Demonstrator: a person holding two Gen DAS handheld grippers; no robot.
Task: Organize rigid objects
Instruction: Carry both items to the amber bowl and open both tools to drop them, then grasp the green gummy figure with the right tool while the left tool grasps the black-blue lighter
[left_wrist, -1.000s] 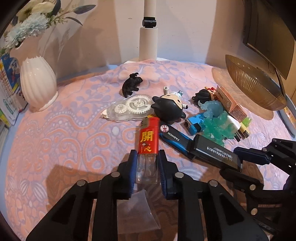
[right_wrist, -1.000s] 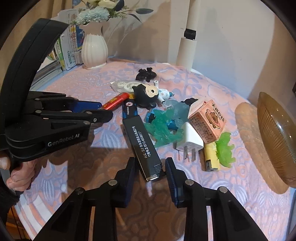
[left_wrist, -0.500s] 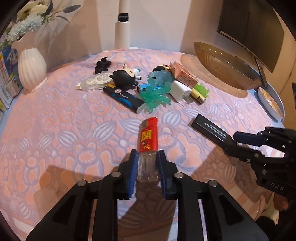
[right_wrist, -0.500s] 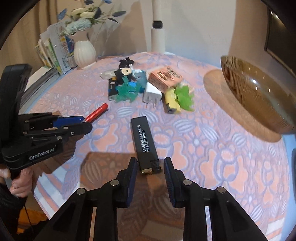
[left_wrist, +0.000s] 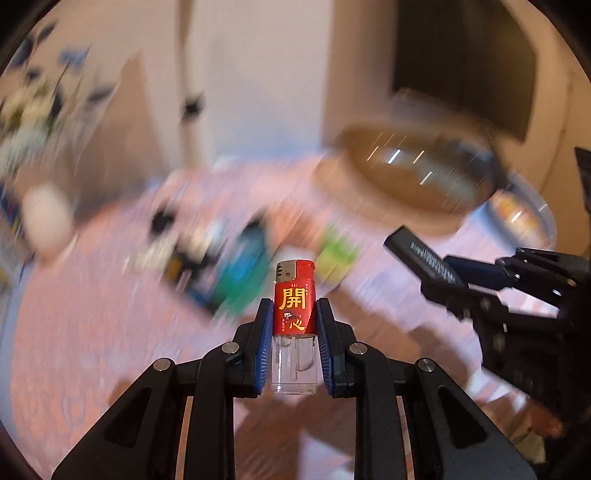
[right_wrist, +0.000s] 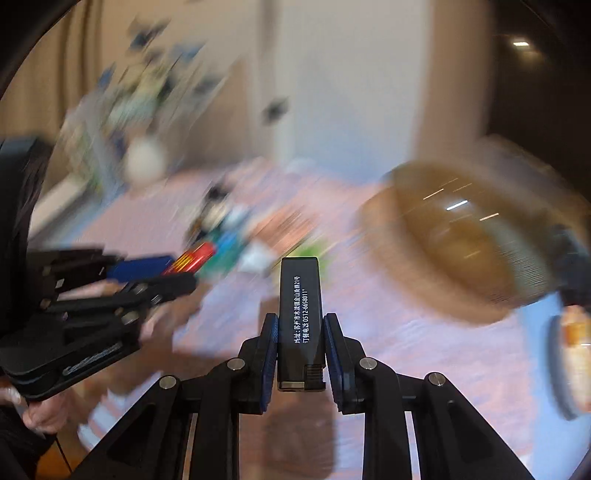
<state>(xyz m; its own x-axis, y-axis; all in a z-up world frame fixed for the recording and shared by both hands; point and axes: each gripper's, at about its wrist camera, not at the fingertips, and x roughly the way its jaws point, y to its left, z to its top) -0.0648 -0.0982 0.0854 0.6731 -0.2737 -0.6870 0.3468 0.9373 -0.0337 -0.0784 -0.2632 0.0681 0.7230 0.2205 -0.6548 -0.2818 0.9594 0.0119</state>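
Note:
My left gripper (left_wrist: 294, 314) is shut on a red lighter (left_wrist: 295, 291) with gold characters and a clear base, its jaws still closing tight; the lighter hangs above the pink patterned cloth (left_wrist: 92, 332). To its right, my right gripper (left_wrist: 456, 280) carries a black lighter (left_wrist: 417, 251). In the right wrist view the black lighter (right_wrist: 299, 306) with white print stands between the blue pads, with the right gripper (right_wrist: 300, 326) closing firmly on it. The left gripper (right_wrist: 173, 269) shows at the left there, the red lighter (right_wrist: 194, 256) sticking out of it. Everything else is motion-blurred.
A ribbed amber bowl (left_wrist: 417, 177) (right_wrist: 461, 240) stands at the right rear of the table. A blurred pile of small toys and boxes (left_wrist: 229, 266) lies mid-table. A white vase (left_wrist: 46, 218) with flowers stands far left. A hand (right_wrist: 40, 413) holds the left gripper.
Both grippers have lifted off the cloth with their lighters and swung toward the amber bowl, which now looms larger. The toy pile has slipped further away and to the left.

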